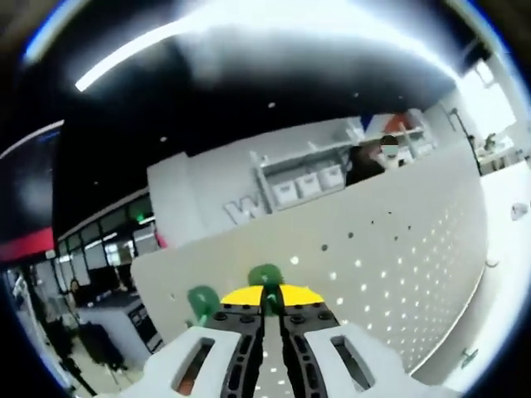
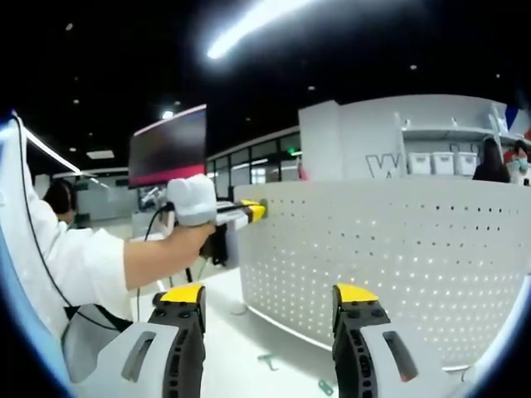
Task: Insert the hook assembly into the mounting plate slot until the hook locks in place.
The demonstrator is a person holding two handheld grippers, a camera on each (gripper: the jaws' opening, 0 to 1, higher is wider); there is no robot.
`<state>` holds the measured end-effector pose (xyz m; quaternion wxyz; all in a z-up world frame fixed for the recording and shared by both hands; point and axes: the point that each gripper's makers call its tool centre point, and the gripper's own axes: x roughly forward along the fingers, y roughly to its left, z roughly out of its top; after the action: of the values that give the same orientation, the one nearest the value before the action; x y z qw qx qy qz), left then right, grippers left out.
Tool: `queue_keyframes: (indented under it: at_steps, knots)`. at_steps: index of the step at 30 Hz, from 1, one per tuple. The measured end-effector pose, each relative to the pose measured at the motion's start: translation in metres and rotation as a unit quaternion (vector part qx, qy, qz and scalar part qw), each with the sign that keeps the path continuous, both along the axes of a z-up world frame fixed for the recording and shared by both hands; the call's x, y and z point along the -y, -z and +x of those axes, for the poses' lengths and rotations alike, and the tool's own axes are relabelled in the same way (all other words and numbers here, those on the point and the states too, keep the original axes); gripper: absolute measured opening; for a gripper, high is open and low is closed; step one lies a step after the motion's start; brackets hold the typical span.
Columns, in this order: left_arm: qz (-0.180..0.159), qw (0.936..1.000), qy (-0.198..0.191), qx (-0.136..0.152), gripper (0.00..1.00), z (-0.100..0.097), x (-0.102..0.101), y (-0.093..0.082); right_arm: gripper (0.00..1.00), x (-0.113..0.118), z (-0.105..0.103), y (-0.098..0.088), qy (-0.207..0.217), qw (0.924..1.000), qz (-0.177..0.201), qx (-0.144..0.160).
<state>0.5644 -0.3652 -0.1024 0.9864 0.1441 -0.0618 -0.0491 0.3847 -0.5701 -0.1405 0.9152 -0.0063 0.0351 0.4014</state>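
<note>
Left claw (image 1: 272, 319) is seen closed at the top edge of the white perforated mounting plate (image 1: 390, 274), jaws nearly touching, yellow tips pinching a green hook piece (image 1: 265, 278); a second green piece (image 1: 203, 300) sits just beside. Right claw (image 2: 270, 311) is held open, nothing between jaws, facing the plate's front. Two small hooks (image 2: 267, 361) are seen lying on the desk (image 2: 241, 340) near the plate's base.

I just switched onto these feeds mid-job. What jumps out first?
The white perforated panel stands upright across both views, lit through its holes. In the left gripper view, the left gripper has its yellow-tipped jaws shut on a green piece at the panel's top edge, with a second green piece just to its left. In the right gripper view, the right gripper hangs open, facing the panel.
</note>
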Motion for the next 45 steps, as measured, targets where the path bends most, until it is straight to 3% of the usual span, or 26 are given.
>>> queue_keyframes:
  at_steps: [2,10,16,29,45]
  knots:
    - [-0.027,0.9996,0.005,-0.007,0.07,-0.002,0.001,0.001,0.62,0.000,0.000,0.000,-0.001,1.0000,-0.001,0.000]
    - [-0.022,0.9997,0.009,-0.012,0.11,-0.018,0.009,-0.001,0.62,0.004,0.000,-0.001,0.004,1.0000,-0.002,0.002]
    - [-0.028,0.9995,0.009,-0.009,0.22,-0.025,0.010,-0.004,0.62,0.007,-0.001,-0.001,0.009,0.9999,-0.006,0.004]
    - [-0.033,0.9988,0.034,-0.009,0.32,-0.051,0.017,-0.007,0.61,0.021,0.001,-0.002,0.027,0.9996,-0.010,0.008]
    - [-0.047,0.9970,0.055,-0.025,0.43,-0.106,0.024,0.013,0.61,0.049,0.011,-0.002,0.055,0.9984,-0.012,0.007]
